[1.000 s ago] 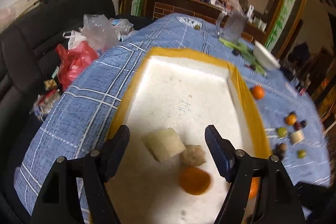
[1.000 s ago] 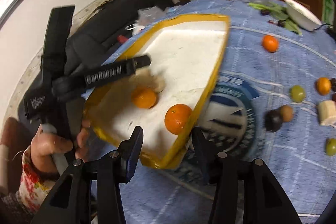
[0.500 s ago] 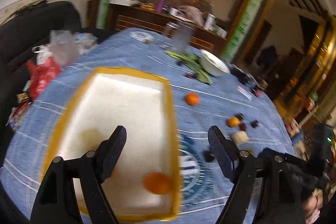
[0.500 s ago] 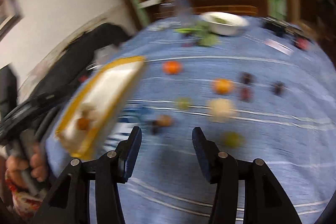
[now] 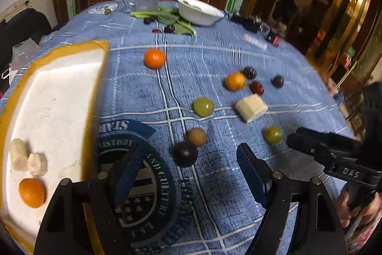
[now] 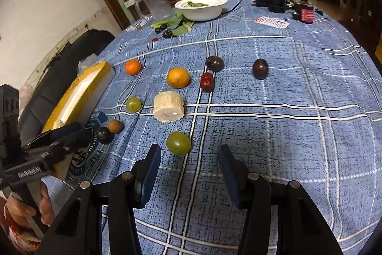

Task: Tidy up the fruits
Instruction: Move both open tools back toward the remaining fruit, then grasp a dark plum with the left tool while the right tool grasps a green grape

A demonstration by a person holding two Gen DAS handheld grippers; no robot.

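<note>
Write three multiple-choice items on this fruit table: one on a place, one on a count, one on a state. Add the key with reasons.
1. Where does the dark fruit nearest the tray lie?
A. Against the brown fruit
B. In the white bowl
C. Inside the tray

2. How many orange fruits lie on the cloth outside the tray?
A. One
B. Two
C. Four

3. How is the right gripper?
A. Shut on a green grape
B. Open and empty
C. Shut on the pale chunk

Key: 1 A, the two touch beside the tray. 2 B, one nearer the tray, one by the dark fruits. 3 B, its fingers stand apart, the nearest green grape lying beyond them.
</note>
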